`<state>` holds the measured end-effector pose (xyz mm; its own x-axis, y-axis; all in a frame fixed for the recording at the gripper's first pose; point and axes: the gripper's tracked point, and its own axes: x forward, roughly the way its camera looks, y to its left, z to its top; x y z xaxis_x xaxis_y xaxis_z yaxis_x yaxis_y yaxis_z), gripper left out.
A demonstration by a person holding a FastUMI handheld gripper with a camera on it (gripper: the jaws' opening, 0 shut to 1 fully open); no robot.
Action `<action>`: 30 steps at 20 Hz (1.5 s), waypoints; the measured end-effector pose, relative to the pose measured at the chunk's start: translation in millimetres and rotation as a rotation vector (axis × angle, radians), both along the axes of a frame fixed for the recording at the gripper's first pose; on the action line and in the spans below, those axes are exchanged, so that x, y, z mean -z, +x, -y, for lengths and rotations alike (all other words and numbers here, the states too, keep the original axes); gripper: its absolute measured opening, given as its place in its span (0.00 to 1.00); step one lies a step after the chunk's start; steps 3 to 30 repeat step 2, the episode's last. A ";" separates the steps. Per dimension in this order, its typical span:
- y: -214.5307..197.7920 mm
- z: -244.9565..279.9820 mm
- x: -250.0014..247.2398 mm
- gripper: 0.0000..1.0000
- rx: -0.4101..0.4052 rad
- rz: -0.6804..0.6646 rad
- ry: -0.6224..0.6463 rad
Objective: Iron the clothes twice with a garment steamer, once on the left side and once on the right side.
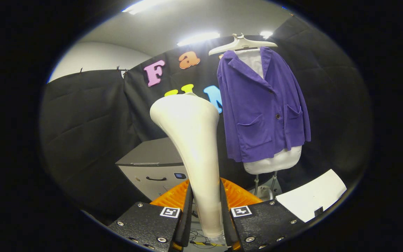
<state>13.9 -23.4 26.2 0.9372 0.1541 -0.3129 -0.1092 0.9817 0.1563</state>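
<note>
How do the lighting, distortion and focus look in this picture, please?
In the gripper view the ceiling lights blow out to glare; fisheye distortion bends the booth wall and cabinet; the purple jacket is evenly lit and sharp; the steamer, held between the fingers of the hand-held gripper, looks enlarged and slightly soft up close.

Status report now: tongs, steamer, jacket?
Tongs shut on steamer handle, head upright. Purple jacket hangs on its form, beyond and to the right, not yet touched. Nothing between steamer and jacket.
</note>
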 end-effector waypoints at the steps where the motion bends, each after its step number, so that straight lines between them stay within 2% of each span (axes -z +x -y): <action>1: 0.3 -0.2 0.0 0.39 0.001 0.002 0.000; 30: 0.6 0.1 0.5 0.39 0.002 0.003 0.001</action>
